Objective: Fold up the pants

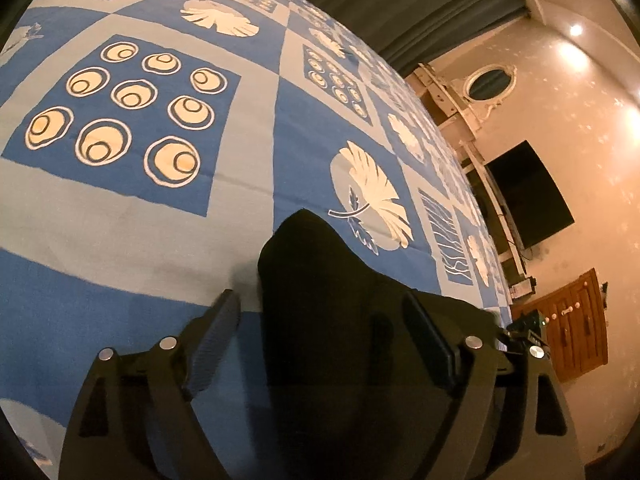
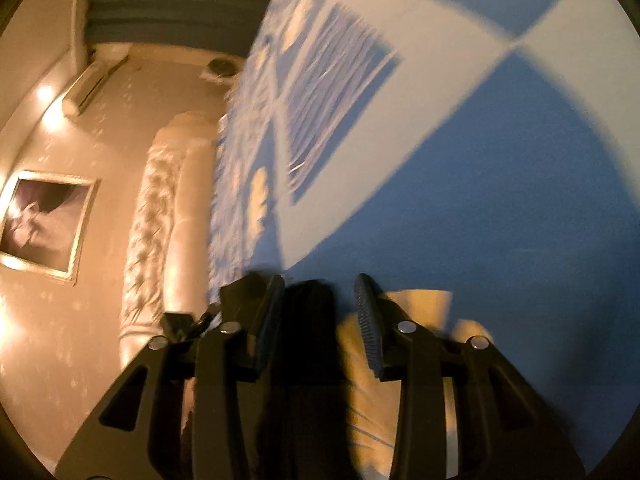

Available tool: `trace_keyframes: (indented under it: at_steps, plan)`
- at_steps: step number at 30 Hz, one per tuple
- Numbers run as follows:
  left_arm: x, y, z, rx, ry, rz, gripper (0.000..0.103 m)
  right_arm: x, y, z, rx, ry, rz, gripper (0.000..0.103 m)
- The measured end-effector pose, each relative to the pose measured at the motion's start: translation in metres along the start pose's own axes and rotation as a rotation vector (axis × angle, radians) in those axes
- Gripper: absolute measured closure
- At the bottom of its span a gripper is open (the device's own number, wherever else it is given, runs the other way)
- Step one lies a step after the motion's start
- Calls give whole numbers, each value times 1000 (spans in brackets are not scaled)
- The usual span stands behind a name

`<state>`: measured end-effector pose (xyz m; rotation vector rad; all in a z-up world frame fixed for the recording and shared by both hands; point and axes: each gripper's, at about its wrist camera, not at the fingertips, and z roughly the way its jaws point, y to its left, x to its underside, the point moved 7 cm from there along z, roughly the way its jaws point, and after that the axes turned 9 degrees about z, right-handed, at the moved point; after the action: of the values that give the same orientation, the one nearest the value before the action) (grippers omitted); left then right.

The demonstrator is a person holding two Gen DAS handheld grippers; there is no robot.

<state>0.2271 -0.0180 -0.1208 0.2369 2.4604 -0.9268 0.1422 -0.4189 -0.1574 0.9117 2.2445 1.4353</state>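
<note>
A wide bed fills the room, covered with a blue and pale bedspread printed in squares of circles, leaves and wavy lines. Behind it hang dark curtains. On the warm beige wall there is a dark television, an oval mirror and a wooden cabinet. On the other side I see a quilted headboard and a framed picture.

The black pants lie on the bedspread as a dark, bunched heap. The left gripper stands wide open around the heap, its pads not pressing. In the blurred right view, the right gripper has a dark fold between its fingers, beside one pad and apart from the other.
</note>
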Motion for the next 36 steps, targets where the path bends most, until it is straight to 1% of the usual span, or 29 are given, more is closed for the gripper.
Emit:
trace_keyframes:
  at_steps: [2,4,6,7,9,12,14,17,20,24,27,30,33,36]
  plan:
    - [2,-1,-3,-21,16,-6,21,0,-10,-17,13,-21,17,68]
    - [2,-1,-6,-42,23,-10,21,5,-15,-31,42,-38,6,64]
    - [3,-1,-13,-87,20,-1,21,11,-17,-41,63,-52,-14,53]
    - [4,-2,-17,-108,15,11,21,15,-17,-47,81,-66,-26,50]
    - [9,-6,-29,-158,-4,52,21,24,-16,-54,107,-86,-46,37]
    - [20,-17,-50,-234,-39,130,21,44,-13,-62,182,-116,-102,29]
    - [32,-27,-63,-277,-57,182,21,56,-12,-63,219,-125,-136,26]
    - [49,-38,-78,-313,-82,200,20,77,-13,-66,270,-148,-176,24]
    - [68,-45,-92,-339,-107,170,17,92,-15,-71,306,-163,-189,20]
    - [91,-54,-111,-383,-149,122,17,108,-13,-74,366,-171,-220,18]
    - [102,-60,-119,-416,-154,123,17,117,-13,-77,412,-182,-243,14]
    - [113,-68,-126,-464,-154,149,17,127,-13,-79,464,-191,-269,14]
    - [124,-78,-131,-479,-149,168,17,139,-12,-79,545,-198,-332,13]
    - [136,-85,-135,-480,-150,169,17,145,-9,-75,598,-193,-379,13]
